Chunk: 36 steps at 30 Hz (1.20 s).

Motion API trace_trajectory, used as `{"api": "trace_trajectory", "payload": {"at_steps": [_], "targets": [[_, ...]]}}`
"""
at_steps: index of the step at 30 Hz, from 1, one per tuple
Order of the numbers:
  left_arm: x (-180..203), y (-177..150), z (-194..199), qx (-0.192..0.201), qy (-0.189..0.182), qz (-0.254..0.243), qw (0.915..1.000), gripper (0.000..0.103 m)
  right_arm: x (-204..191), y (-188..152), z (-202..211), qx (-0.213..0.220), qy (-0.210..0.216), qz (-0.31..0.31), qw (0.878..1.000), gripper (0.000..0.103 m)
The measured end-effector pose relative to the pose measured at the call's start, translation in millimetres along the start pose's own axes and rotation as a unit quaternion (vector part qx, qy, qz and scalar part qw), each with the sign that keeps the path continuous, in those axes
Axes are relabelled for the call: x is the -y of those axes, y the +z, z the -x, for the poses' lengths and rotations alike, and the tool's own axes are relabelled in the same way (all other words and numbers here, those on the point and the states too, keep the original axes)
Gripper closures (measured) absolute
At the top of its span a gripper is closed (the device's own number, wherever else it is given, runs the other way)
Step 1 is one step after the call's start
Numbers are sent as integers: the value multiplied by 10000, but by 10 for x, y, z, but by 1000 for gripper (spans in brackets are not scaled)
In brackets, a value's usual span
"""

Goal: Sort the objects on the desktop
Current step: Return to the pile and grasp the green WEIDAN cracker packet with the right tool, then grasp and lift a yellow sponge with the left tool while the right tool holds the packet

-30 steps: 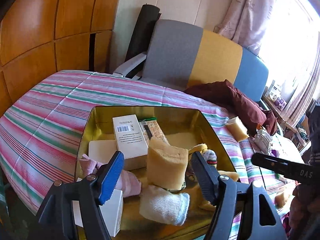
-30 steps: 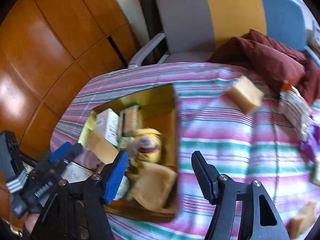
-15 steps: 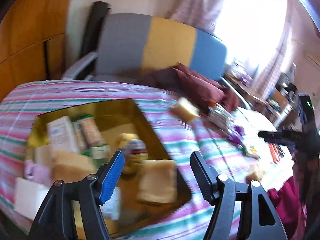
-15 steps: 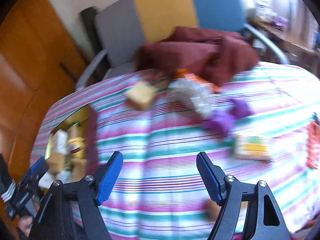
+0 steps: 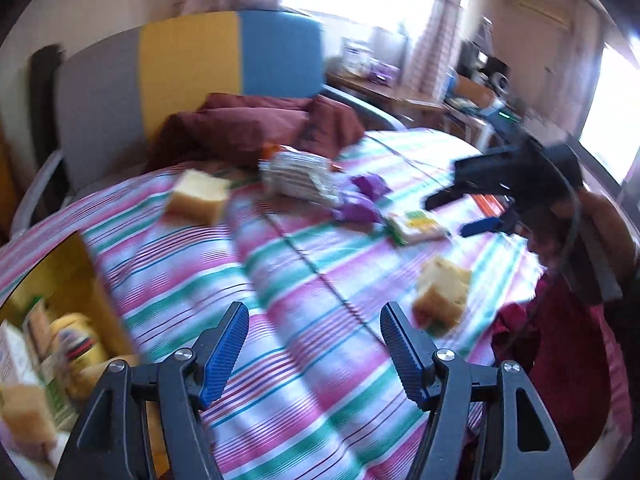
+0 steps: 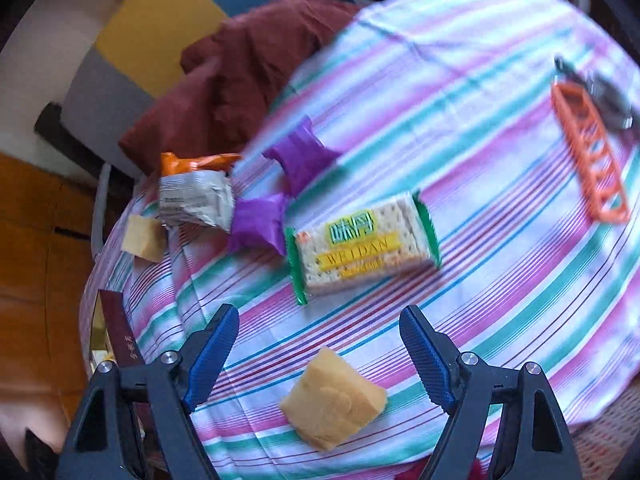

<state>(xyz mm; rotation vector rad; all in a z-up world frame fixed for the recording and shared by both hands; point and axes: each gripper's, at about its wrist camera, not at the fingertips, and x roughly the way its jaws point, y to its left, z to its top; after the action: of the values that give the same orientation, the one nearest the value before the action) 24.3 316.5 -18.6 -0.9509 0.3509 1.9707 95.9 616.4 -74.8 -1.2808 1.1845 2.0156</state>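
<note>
We hold our right tool open and empty over the table with the striped pink and green cloth. A soft yellow sponge block lies on the cloth right under it, just in front of the two blue pads and between them. We think this is the next thing to pick up. It sits cornerwise, so we may need to turn the tool a bit to close on its flat sides. The flat cracker pack with green ends lies farther off.

Our left tool is open and empty too. The gold metal box is on its near left side. Our right tool is nearer to the sponge.
</note>
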Motion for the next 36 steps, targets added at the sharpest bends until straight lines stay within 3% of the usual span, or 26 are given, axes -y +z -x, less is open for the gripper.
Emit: {"api": "trace_trajectory", "payload": {"at_steps": [6,12,14,15,21,23,26,28,31,36], "targets": [[193,-21,-288,-257,-226,-394,9986,34,152,137,-307,-146,85,-681,9975,20],[199,-33,-557,-472,-325,-449,9973,34,176,347,-383,-14,-244,-671,9974,18],[126,-46,-642,-573,-467,-268,9969,34,168,396,-433,-35,-326,-627,9975,18],[32,-60,-649,-562,-730,-11,9957,34,161,416,-455,-38,-381,-597,9975,18],[-420,-115,-464,-166,-1316,965,9865,34,3,514,-543,36,-754,-118,9971,17],[-545,-84,-402,-32,-1229,1186,9853,34,-99,505,-586,6,-1031,258,9943,21],[-665,32,-471,-159,-690,1329,9886,34,-213,432,-614,-75,-1459,780,9862,33],[-646,114,-569,-346,-286,1188,9919,37,-212,384,-571,-121,-1468,868,9853,43],[-428,226,-684,-425,-242,697,9964,39,-179,307,-495,-202,-1455,960,9845,49],[160,327,-934,-647,-646,-458,9948,42,-139,174,-384,-267,-1541,1151,9810,51]]}}
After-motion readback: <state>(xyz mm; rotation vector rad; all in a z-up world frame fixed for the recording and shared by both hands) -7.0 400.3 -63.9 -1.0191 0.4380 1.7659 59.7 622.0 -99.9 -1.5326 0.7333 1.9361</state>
